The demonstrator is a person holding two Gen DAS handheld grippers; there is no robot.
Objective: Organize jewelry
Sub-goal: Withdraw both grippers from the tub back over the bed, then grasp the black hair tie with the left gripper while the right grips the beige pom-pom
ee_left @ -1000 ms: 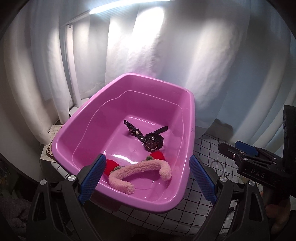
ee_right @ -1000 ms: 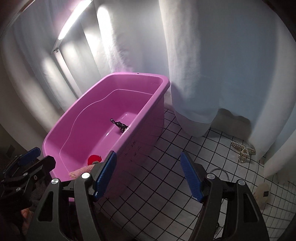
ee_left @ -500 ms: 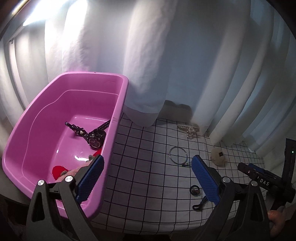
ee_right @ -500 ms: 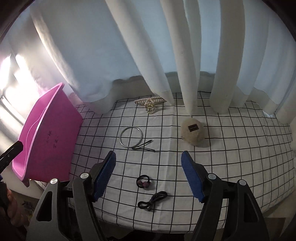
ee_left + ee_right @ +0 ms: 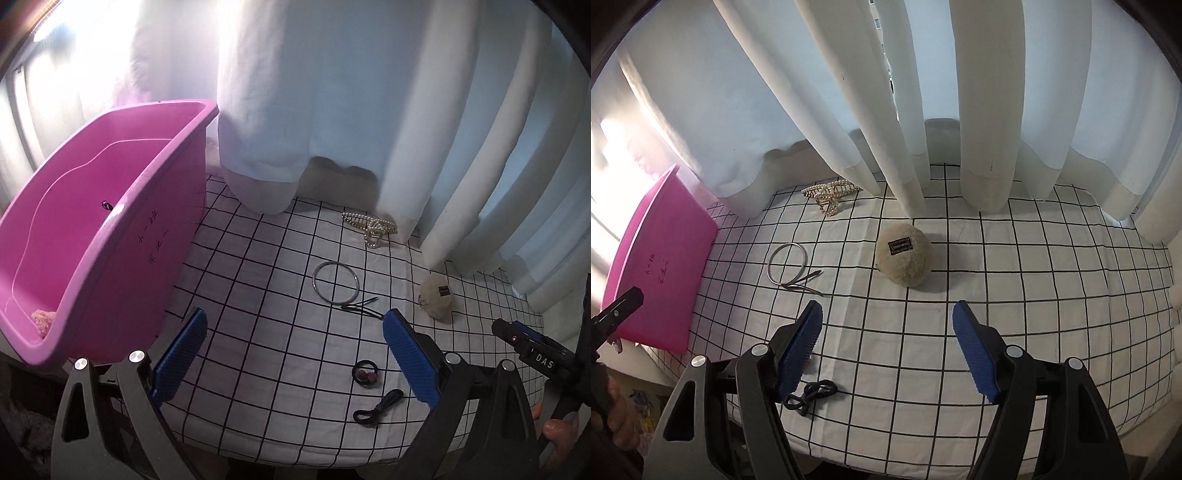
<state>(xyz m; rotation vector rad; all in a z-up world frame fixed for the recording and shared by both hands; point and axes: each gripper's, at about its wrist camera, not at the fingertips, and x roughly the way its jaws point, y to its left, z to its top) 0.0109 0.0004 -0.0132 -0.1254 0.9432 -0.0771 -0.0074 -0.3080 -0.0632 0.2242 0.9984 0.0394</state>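
Where the checked surface (image 5: 280, 332) meets frame left, pink tub (image 5: 173, 236) holds a fluffy pink headband (image 5: 44, 320) (mostly hidden); hairpin (image 5: 362, 308), frame centre, lies left-right; both hand-held grippers (image 5: 291, 354) (image 5: 886, 343) released.

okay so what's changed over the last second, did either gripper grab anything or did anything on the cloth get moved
Both views swung right, away from the pink tub and over the checked cloth. The left hand-held gripper and right hand-held gripper remain open and empty. Nothing was grabbed. Since half a second ago, the metal ring, fluffy pouch and pearl clip lie unmoved.
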